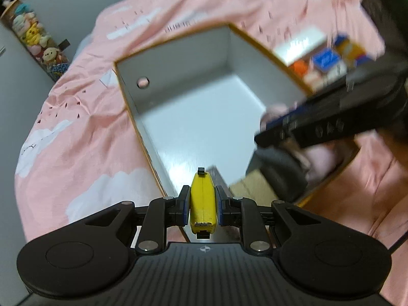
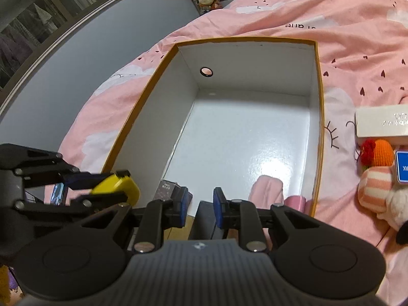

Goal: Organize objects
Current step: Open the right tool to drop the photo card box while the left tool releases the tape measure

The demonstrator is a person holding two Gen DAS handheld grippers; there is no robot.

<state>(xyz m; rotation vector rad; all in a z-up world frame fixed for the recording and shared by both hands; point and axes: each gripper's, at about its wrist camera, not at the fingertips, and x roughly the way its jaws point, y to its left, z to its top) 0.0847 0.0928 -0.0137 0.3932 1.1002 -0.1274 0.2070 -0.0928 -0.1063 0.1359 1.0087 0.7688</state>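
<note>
A yellow, oblong gadget (image 1: 202, 204) with black ends is clamped between the blue pads of my left gripper (image 1: 202, 191), which is shut on it over the near end of a white box with an orange rim (image 1: 178, 58). The right wrist view shows the same yellow gadget (image 2: 119, 186) at the box's (image 2: 316, 127) near left corner. My right gripper (image 2: 202, 201) hovers over the near end with its jaws nearly together and nothing between them. In the box lie a pink item (image 2: 267, 188), a small dark carton (image 2: 168, 187) and a black item (image 2: 204, 216).
The box rests on a pink bedspread (image 2: 344, 38). To its right lie a white carton (image 2: 382, 123), an orange and red knitted toy (image 2: 380, 153), a pink-striped plush (image 2: 374, 191) and a blue card (image 2: 403, 168). A column of plush toys (image 1: 33, 35) stands by the grey wall.
</note>
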